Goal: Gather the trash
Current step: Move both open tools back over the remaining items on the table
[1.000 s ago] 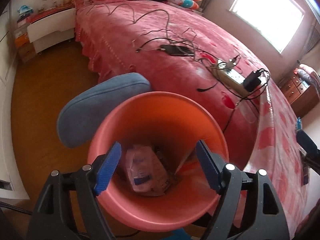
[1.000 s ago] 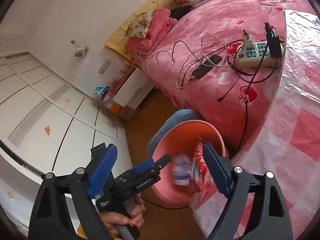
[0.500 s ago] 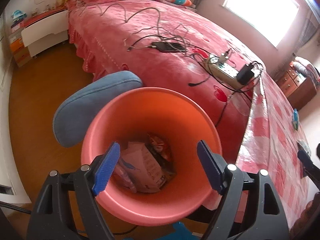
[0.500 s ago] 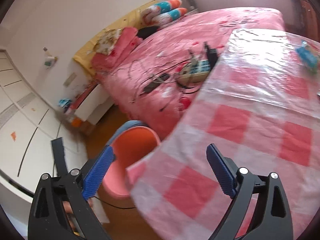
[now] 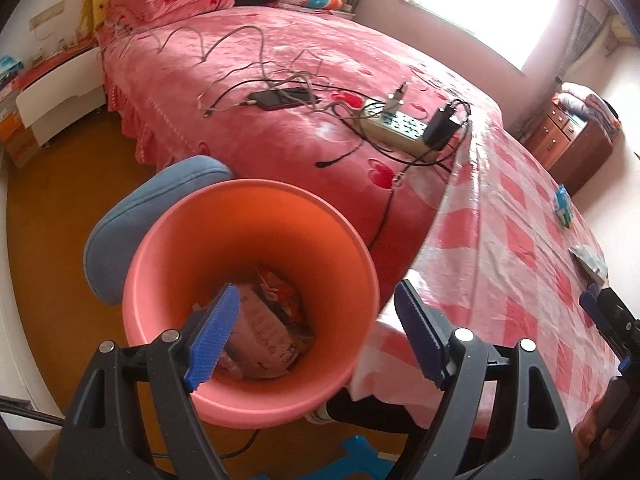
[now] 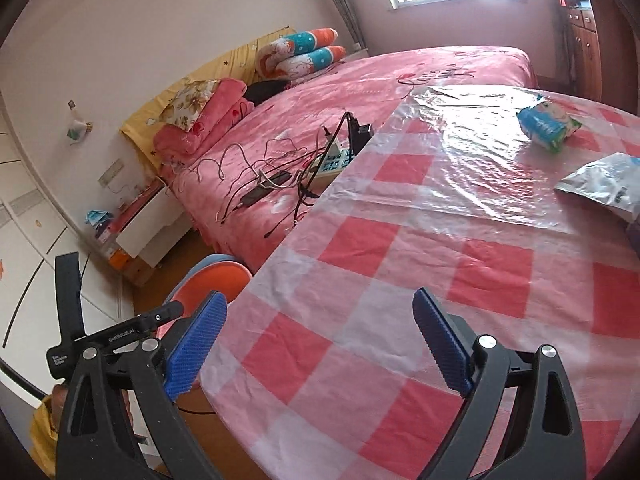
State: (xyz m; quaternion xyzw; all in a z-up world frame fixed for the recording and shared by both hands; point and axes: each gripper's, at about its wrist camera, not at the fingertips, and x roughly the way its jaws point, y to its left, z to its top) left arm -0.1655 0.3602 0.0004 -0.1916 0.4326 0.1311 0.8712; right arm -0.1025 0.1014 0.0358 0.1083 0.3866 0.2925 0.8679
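Both tongs gape wide, empty: left gripper (image 5: pixel 316 338) above the trash bin (image 5: pixel 256 400), right gripper (image 6: pixel 320 344) facing far-off wrappers (image 6: pixel 546 122); slick table cover (image 6: pixel 400 240) may snag

The left wrist view looks steeply down, close above the round salmon-pink plastic bin (image 5: pixel 252 248). The right wrist view faces low across the red-and-white checked table (image 6: pixel 460 248). Both share the bin (image 6: pixel 216 276), table (image 5: pixel 512 248) and pink-covered bed (image 5: pixel 280 52).
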